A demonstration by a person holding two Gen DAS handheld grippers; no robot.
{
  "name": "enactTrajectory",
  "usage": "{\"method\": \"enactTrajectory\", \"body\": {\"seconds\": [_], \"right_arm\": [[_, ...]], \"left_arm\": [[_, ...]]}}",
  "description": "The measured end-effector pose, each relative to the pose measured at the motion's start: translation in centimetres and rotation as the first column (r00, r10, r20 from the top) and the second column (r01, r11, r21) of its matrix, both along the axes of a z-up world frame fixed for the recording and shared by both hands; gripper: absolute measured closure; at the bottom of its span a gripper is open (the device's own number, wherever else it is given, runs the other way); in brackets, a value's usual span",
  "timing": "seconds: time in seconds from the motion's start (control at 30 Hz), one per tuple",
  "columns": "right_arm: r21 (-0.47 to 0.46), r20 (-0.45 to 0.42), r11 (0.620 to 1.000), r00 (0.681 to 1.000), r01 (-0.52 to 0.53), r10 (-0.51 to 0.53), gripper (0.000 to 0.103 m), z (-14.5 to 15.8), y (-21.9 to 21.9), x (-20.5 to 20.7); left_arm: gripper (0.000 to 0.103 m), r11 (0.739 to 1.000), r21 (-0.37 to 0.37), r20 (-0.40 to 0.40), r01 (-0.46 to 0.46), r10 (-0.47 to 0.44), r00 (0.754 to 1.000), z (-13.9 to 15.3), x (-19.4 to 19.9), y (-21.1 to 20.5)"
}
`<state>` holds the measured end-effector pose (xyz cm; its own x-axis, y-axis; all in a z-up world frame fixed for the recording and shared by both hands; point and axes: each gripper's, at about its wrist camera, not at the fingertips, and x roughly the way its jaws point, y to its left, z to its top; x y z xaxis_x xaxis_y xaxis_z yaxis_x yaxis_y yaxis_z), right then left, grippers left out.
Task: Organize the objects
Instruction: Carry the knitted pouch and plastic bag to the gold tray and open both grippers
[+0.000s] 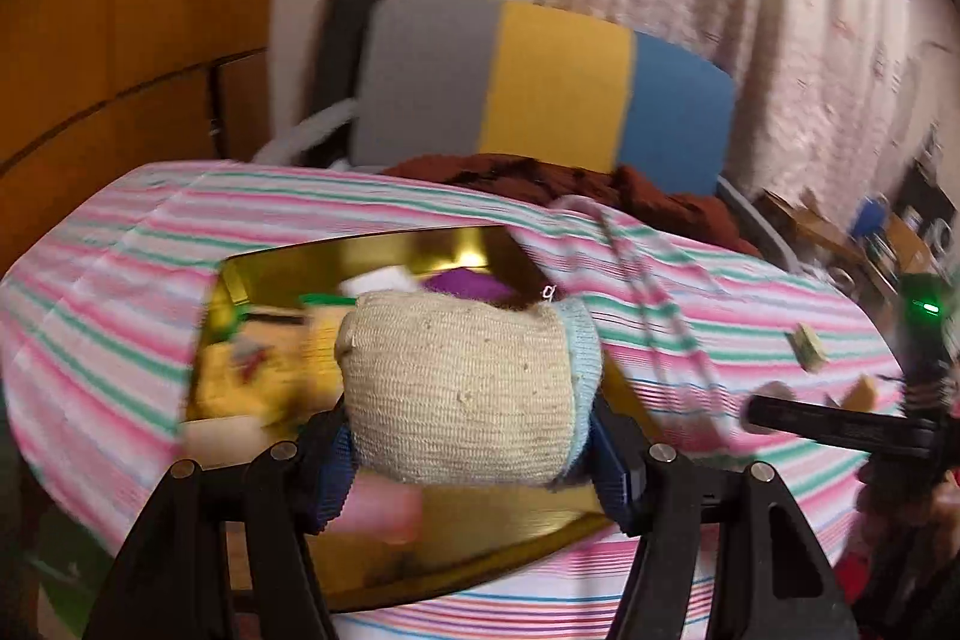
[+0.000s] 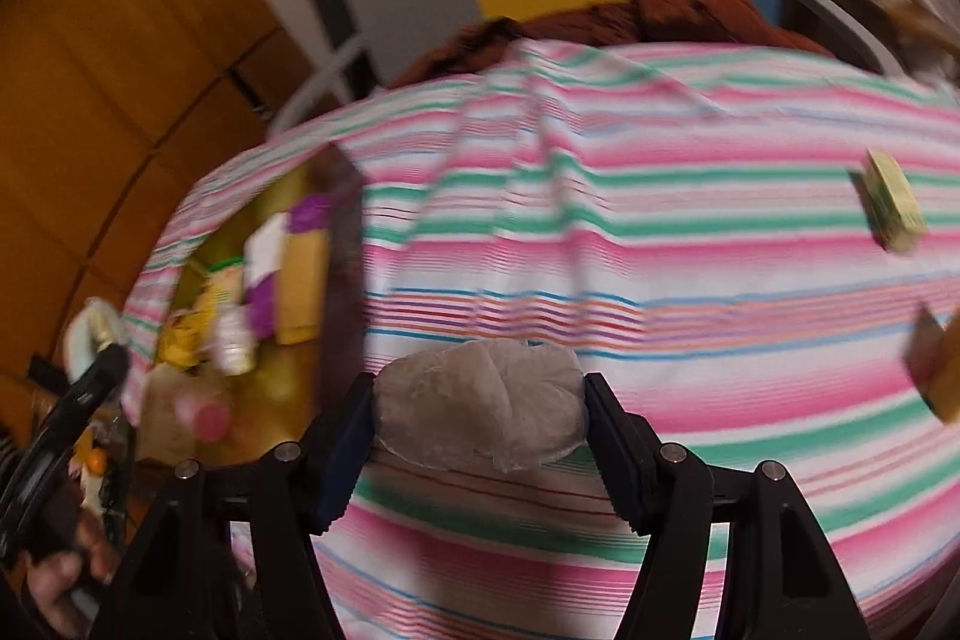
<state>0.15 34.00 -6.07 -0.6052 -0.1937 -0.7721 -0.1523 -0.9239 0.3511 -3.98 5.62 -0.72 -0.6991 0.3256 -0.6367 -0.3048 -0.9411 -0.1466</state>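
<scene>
The striped table point(image 2: 660, 232) lies mostly bare across its middle, giving open passage. At its left the gold tray point(image 1: 360, 250) is crowded with packets, little room left inside. Two small boxes point(image 2: 891, 202) sit near the right edge. A chair point(image 1: 540, 82) stands behind the far side.

left gripper point(image 1: 468, 451): black angular arms, round silver screws at the joints, ribbed blue pads point(image 1: 332, 472) on the fingers
right gripper point(image 2: 477, 451): same black frame, silver screws and blue pads (its side view shows a green light point(image 1: 927, 308))
</scene>
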Motion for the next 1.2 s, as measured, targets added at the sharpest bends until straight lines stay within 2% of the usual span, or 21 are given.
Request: {"method": "enactTrajectory", "body": {"seconds": [0.17, 0.33, 0.4, 0.63, 1.03, 1.1, 1.2], "right_arm": [[0.006, -0.065, 0.988, 0.986, -0.156, 0.156, 0.035, 1.8, -5.2, -1.0], [0.024, -0.064, 0.968, 0.966, -0.250, 0.251, 0.030, 1.7, -9.6, -2.9], [0.026, -0.050, 0.966, 0.965, -0.257, 0.258, 0.015, 1.3, -10.7, -3.2], [0.004, -0.012, 0.971, 0.971, -0.238, 0.238, 0.011, 0.2, -10.1, -2.7], [0.012, -0.026, 0.991, 0.990, -0.136, 0.136, 0.006, 0.7, -7.9, -1.6], [0.015, -0.021, 0.991, 0.991, -0.130, 0.131, 0.006, 0.5, -7.9, -1.6], [0.024, -0.012, 0.992, 0.992, -0.126, 0.126, 0.006, 0.3, -7.7, -1.3]], "left_arm": [[0.037, 0.992, 0.014, 0.011, -0.128, 0.128, 0.992, -0.1, -0.8, -4.5], [0.037, 0.982, 0.039, 0.001, -0.185, 0.186, 0.983, 0.3, -1.1, -6.7], [0.037, 0.981, 0.045, 0.001, -0.186, 0.187, 0.982, 0.2, -1.3, -7.0], [0.037, 0.988, 0.045, 0.035, -0.148, 0.146, 0.989, -0.9, -1.5, -5.8], [0.035, 0.997, 0.079, 0.039, 0.017, -0.020, 0.999, -1.2, -2.3, 1.2], [0.031, 0.997, 0.066, 0.072, 0.033, -0.037, 0.997, -1.9, -2.8, 2.2], [0.022, 0.994, 0.105, 0.104, 0.041, -0.052, 0.993, -2.7, -2.6, 2.3]]}}
